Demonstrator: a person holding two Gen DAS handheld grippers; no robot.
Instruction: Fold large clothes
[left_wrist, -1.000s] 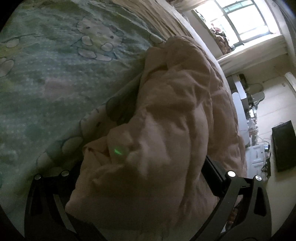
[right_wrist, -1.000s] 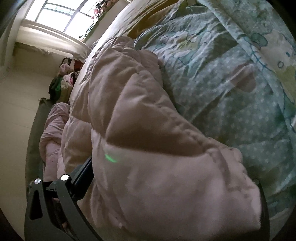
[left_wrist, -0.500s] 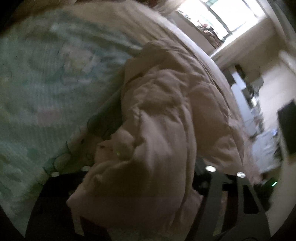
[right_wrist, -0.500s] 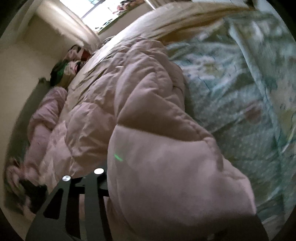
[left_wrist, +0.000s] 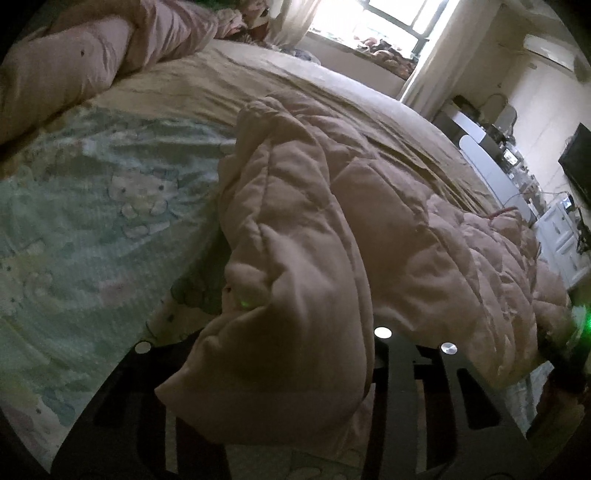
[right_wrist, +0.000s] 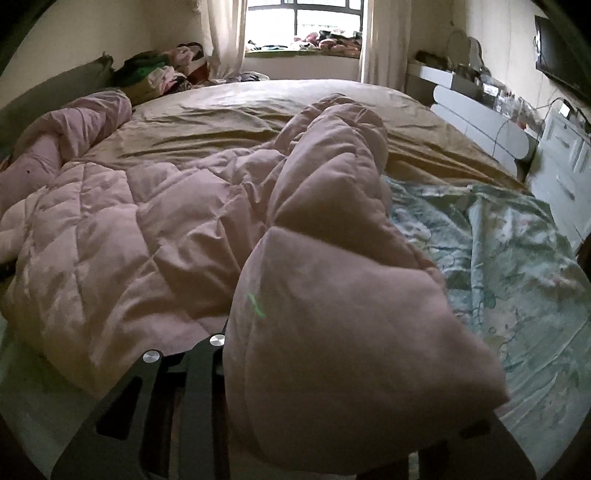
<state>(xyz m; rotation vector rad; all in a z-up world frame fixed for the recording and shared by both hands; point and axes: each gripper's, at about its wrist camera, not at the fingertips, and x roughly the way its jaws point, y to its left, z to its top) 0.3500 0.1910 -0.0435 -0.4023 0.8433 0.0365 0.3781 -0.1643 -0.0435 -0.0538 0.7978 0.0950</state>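
Each gripper clamps a bunched fold of the pink quilt (left_wrist: 295, 258): the left gripper (left_wrist: 280, 373) holds one wad between its fingers, the right gripper (right_wrist: 332, 398) another. Beyond both, the quilt trails across the bed. A patterned sheet (left_wrist: 85, 221) lies left of the left gripper and right of the right one. A tan sheet (right_wrist: 258, 107) spreads farther off, then the window (right_wrist: 306, 18).

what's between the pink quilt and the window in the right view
Bare tan sheet fills the stretch from the quilt to the window, as the right wrist view shows.
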